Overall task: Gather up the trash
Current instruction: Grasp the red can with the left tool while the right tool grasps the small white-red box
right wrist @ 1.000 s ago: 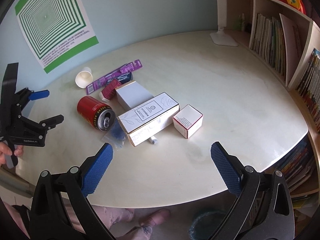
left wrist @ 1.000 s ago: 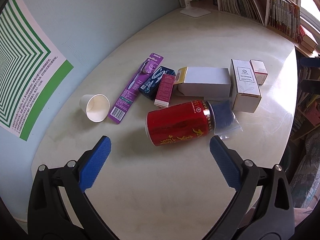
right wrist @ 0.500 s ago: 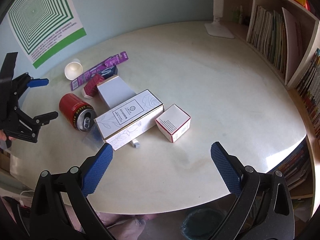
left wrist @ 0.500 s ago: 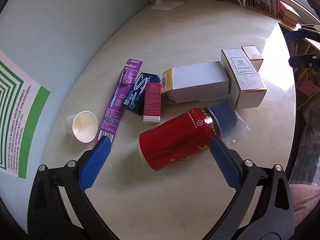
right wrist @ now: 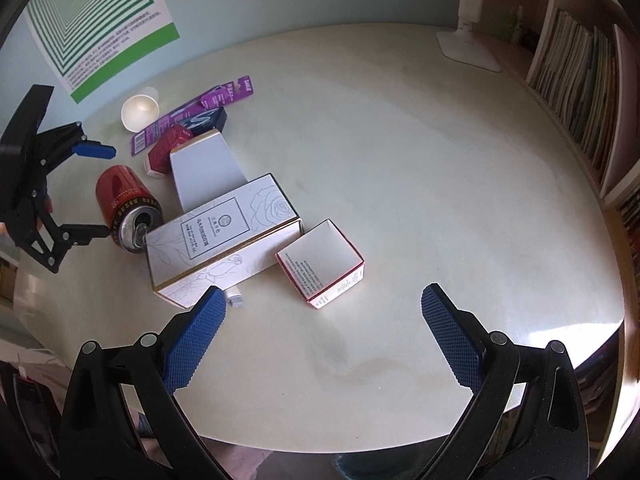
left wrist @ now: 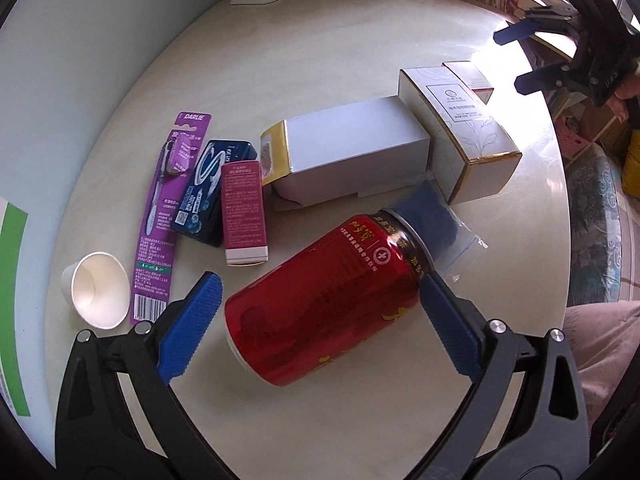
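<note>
A red drink can (left wrist: 328, 300) lies on its side on the round cream table (left wrist: 320, 48). My left gripper (left wrist: 320, 320) is open, its blue pads on either side of the can, apart from it. The can also shows in the right wrist view (right wrist: 124, 204), with the left gripper (right wrist: 90, 192) open around its base. My right gripper (right wrist: 322, 332) is open and empty above the table's near edge, close to a small red-edged box (right wrist: 324, 260) and a long white rose-print box (right wrist: 224, 236).
Beside the can lie a paper cup (left wrist: 98, 290), a purple toothbrush pack (left wrist: 168, 208), a dark blue pack (left wrist: 212, 192), a maroon box (left wrist: 244, 212), a plain white box (left wrist: 348, 152) and a blue plastic bag (left wrist: 432, 224). A lamp base (right wrist: 468, 46) and bookshelves (right wrist: 580, 80) stand at the far right.
My left gripper has moved forward and down until the can lies between its pads. My right gripper has moved closer to the boxes.
</note>
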